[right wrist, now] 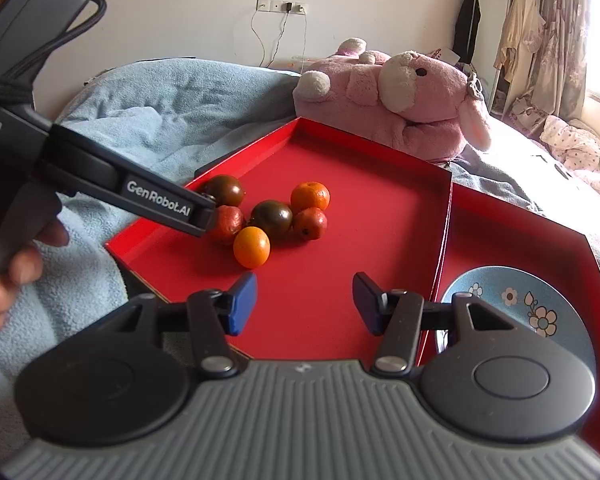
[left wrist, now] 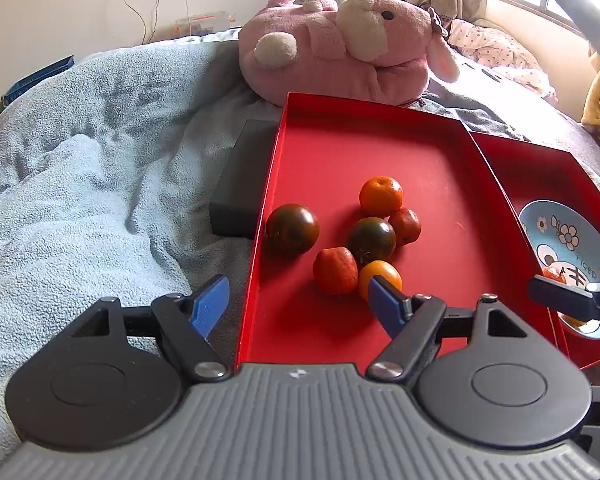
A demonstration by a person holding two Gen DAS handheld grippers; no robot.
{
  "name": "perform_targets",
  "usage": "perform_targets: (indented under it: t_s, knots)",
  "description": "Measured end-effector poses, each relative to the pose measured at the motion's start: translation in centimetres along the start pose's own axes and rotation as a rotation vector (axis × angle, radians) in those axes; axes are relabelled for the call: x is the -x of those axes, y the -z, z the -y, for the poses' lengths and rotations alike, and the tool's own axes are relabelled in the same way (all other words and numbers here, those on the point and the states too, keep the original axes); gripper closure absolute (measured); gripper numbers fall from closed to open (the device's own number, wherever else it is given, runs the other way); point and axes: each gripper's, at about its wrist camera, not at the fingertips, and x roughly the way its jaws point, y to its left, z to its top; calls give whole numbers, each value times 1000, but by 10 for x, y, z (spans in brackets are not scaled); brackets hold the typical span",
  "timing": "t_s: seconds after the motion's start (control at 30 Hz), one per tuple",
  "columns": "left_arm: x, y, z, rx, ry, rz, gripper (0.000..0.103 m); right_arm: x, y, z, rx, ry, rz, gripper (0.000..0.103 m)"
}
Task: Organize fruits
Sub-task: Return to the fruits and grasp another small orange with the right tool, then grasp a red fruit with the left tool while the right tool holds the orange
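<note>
Six fruits lie bunched in a red tray. They are two dark tomatoes, two oranges and two red fruits. My left gripper is open over the tray's near left rim. Its right fingertip is just in front of the nearest orange and nothing is between its pads. My right gripper hovers open and empty over bare tray floor, short of the nearest orange. A blue flowered plate sits in a second red tray to the right, with one small fruit on it.
A pink plush toy lies behind the trays on the bed. A black box rests against the tray's left side on a light blue blanket. In the right wrist view, a person's hand holds the left gripper's handle.
</note>
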Motion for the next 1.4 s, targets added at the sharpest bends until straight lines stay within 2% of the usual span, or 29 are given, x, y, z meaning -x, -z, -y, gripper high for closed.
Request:
perform_targets:
  t_s: [0.5, 0.7, 0.8, 0.87, 0.97, 1.1, 1.4]
  knots:
    - [0, -3, -10, 59, -9, 8, 23, -48, -10, -23, 26, -91, -44, 48]
    - [-4, -3, -9, 56, 14, -7, 23, -72, -14, -23, -1, -93, -81, 60]
    - [-9, -4, -9, 57, 24, -20, 23, -78, -15, -21, -20, -102, -85, 61]
    - [-14, -5, -8, 57, 30, -35, 23, -81, -15, -21, -32, -115, -87, 61]
    - [-23, -7, -7, 59, 37, -64, 24, -85, -15, -22, -41, -141, -88, 72]
    - [-34, -9, -5, 62, 48, -91, 25, -83, -12, -18, -51, -139, -81, 72]
    - [-43, -12, 0, 43, 28, -83, 25, -72, -3, 5, -93, -119, -83, 72]
